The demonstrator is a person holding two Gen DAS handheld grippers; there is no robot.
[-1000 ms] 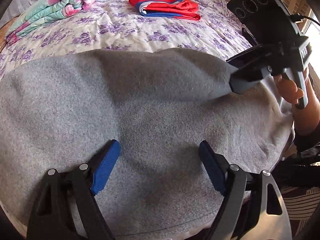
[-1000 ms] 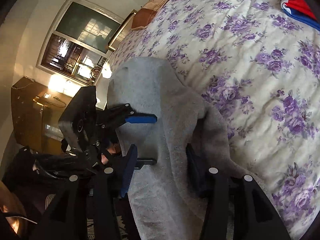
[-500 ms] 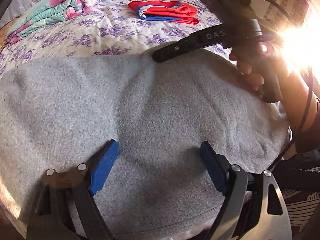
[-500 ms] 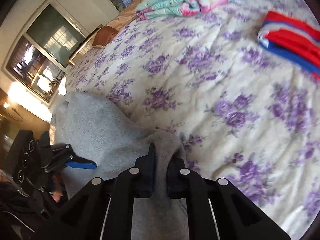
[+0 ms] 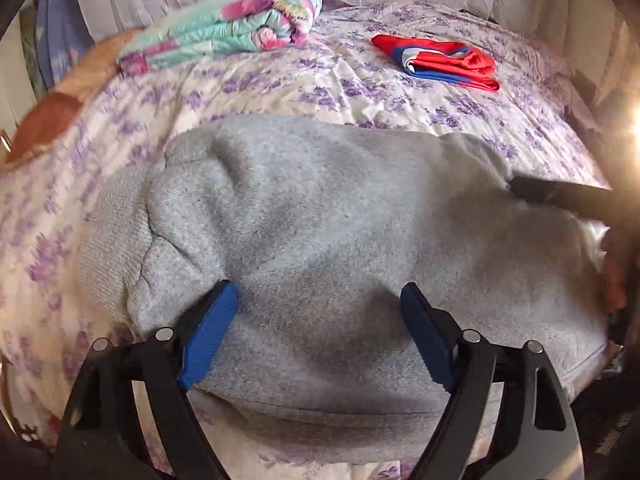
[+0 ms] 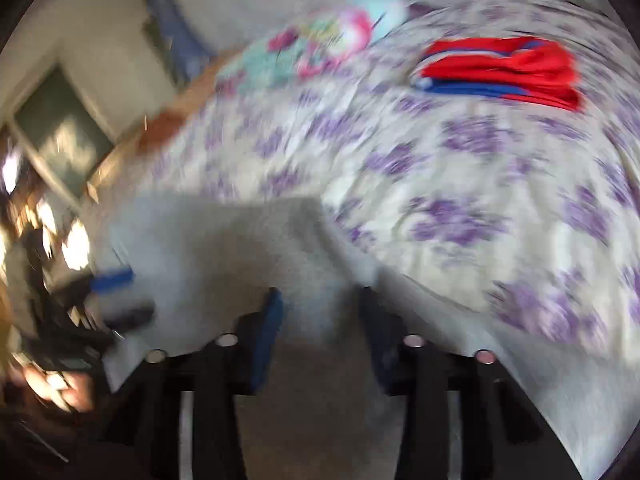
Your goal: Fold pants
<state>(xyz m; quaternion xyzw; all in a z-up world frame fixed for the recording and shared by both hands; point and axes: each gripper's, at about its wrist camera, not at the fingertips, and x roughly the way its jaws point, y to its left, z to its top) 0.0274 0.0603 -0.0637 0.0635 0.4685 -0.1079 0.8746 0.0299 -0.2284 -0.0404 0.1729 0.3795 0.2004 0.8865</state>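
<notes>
Grey pants (image 5: 328, 216) lie bunched on the near edge of a bed, folded over on the left side. My left gripper (image 5: 320, 304) is open, its blue pads resting on the grey cloth without pinching it. In the blurred right wrist view my right gripper (image 6: 320, 300) is open with the pants (image 6: 224, 240) between and ahead of its pads. The right gripper's black finger shows in the left wrist view (image 5: 560, 196) at the pants' right edge. The left gripper's blue pad shows in the right wrist view (image 6: 112, 280) at the left.
The bed has a purple-flowered sheet (image 5: 400, 96). A folded red and blue garment (image 5: 440, 62) lies at the back right. A rolled turquoise and pink blanket (image 5: 232, 28) lies at the back left. A window (image 6: 60, 140) and bright glare are off to the left.
My right gripper, shut on the pants' edge half a second ago, has opened and dropped lower right. The pants have been folded over and are more bunched. The left gripper stayed open.
</notes>
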